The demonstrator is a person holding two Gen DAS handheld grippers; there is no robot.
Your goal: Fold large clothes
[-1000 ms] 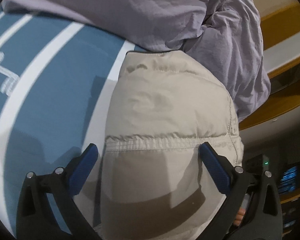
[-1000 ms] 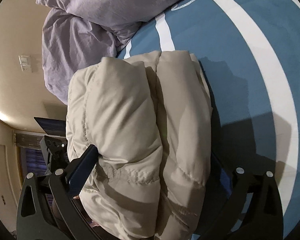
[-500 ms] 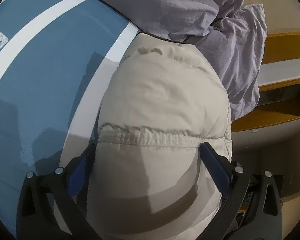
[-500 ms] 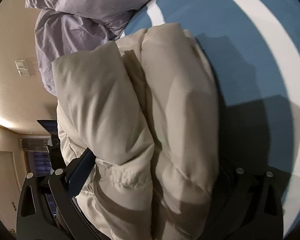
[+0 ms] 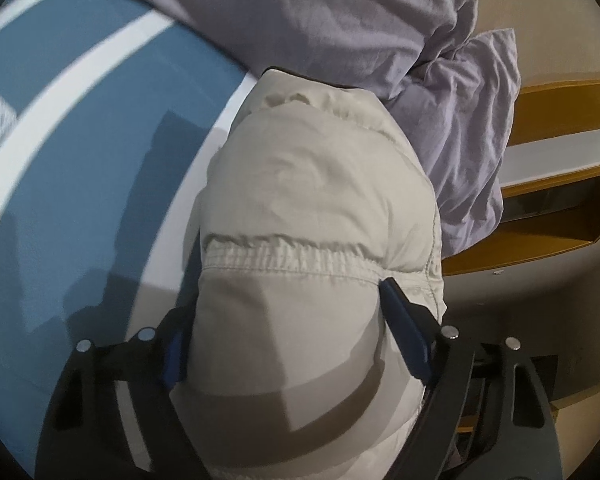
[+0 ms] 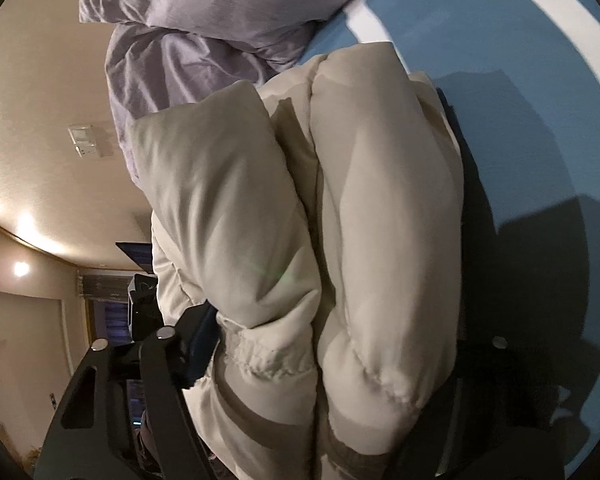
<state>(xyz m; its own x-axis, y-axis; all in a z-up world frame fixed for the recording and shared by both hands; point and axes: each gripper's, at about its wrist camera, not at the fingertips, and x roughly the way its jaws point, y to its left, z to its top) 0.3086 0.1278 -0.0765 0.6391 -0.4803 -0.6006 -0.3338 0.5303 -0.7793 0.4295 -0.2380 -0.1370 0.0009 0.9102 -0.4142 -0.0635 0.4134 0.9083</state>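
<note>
A folded beige puffer jacket (image 6: 300,220) fills the right gripper (image 6: 332,344), whose jaws have just been closing and now press its bulk from both sides. It lies on a blue bedspread (image 6: 540,92) with white stripes, a crumpled lilac duvet (image 6: 204,32) beyond.

My left gripper (image 5: 288,320) angled downward, jaws just closing, blue pads (image 5: 404,332) pressing both flanks of folded puffy jacket (image 5: 312,184). My right gripper (image 6: 332,344) tilted less steeply, jaws also just closing, near pad against jacket bundle, far finger hidden behind it.
</note>
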